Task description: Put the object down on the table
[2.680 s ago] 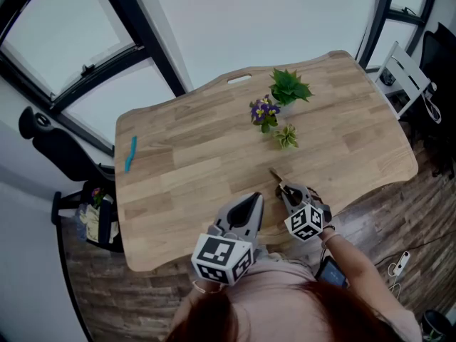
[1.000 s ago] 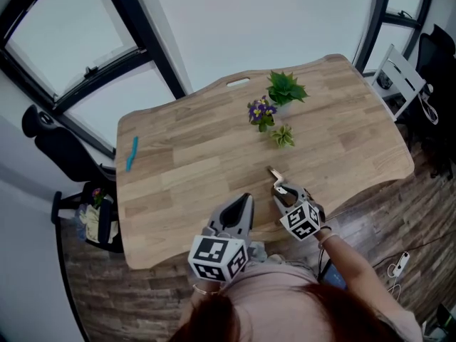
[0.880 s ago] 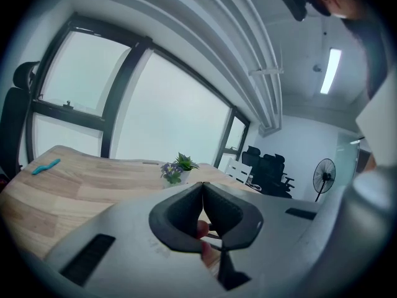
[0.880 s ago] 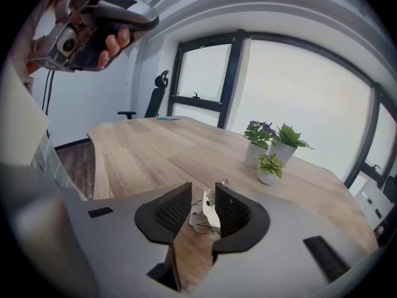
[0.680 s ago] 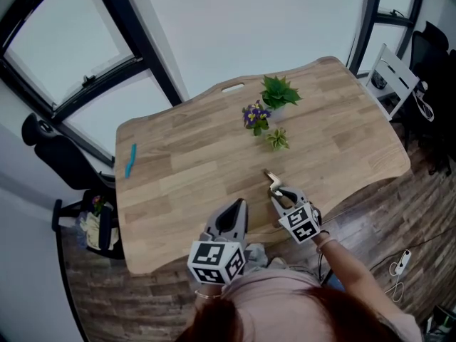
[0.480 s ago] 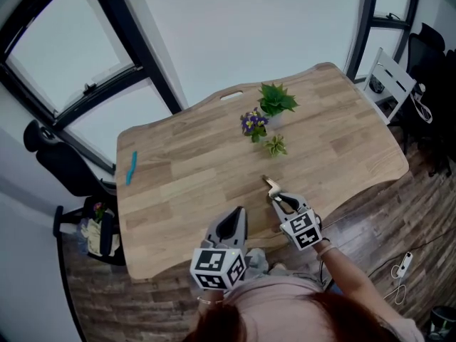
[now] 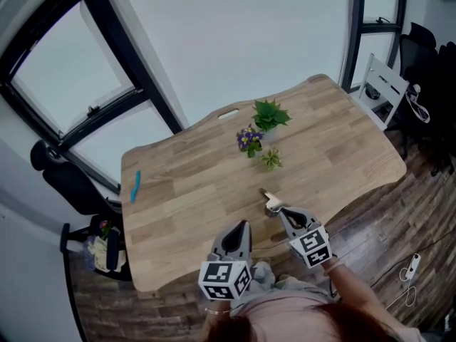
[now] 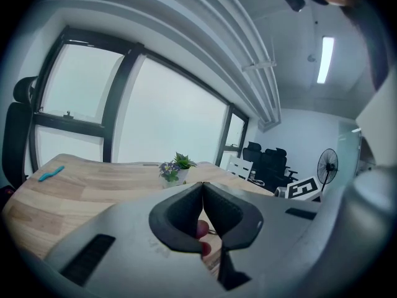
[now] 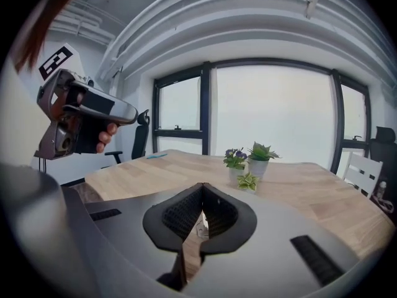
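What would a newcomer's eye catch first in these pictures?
Probably the cluster toward the far side of the pale wooden table: a leafy green potted plant, a purple-flowered potted plant and a tiny pale green potted plant. Next, over the near edge, the grey left hand-held gripper and right hand-held gripper, each bearing a black-and-white marker cube, both shut. The right one's jaws have just been closing, with nothing between them.

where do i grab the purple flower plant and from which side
Probably the white pot, level from the side, below the flowers that cover its top. It stands upright. Come from the side away from the green plant and small plant.
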Available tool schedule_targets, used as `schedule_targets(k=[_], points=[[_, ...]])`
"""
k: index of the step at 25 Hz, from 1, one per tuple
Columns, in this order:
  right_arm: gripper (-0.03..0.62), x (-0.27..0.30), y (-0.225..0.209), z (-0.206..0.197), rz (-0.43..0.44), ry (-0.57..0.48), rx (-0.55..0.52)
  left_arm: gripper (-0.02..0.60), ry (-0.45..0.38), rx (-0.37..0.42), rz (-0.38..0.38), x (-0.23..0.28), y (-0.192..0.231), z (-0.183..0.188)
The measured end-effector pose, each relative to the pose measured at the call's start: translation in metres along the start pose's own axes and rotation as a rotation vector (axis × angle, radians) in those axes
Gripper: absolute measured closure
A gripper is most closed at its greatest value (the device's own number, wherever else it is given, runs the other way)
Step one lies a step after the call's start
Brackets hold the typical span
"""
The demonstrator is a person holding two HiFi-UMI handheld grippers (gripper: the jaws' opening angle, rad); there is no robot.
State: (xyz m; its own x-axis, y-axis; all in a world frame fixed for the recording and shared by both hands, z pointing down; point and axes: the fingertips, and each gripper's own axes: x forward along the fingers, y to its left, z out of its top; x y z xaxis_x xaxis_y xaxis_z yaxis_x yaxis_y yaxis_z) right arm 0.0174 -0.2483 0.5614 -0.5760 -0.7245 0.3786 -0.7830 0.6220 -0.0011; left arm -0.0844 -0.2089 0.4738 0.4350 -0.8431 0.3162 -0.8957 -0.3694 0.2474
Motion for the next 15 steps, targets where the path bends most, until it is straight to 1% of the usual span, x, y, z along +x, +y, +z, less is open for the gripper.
schedule_targets(k=[5,9,15], points=[[0.594,-0.019,-0.002,0.011,-0.015,-0.033,0.011,0.578,-0.014,0.014,0.001,-0.004,-0.01,0.005],[0.594,-0.034,-0.003,0.019,-0.028,-0.056,0.017,0.578,-0.014,0.043,0.012,-0.006,-0.013,0.008],[0.594,-0.06,-0.006,0.037,-0.056,-0.125,0.046,0.578,-0.023,0.069,0.018,-0.013,-0.023,0.017]])
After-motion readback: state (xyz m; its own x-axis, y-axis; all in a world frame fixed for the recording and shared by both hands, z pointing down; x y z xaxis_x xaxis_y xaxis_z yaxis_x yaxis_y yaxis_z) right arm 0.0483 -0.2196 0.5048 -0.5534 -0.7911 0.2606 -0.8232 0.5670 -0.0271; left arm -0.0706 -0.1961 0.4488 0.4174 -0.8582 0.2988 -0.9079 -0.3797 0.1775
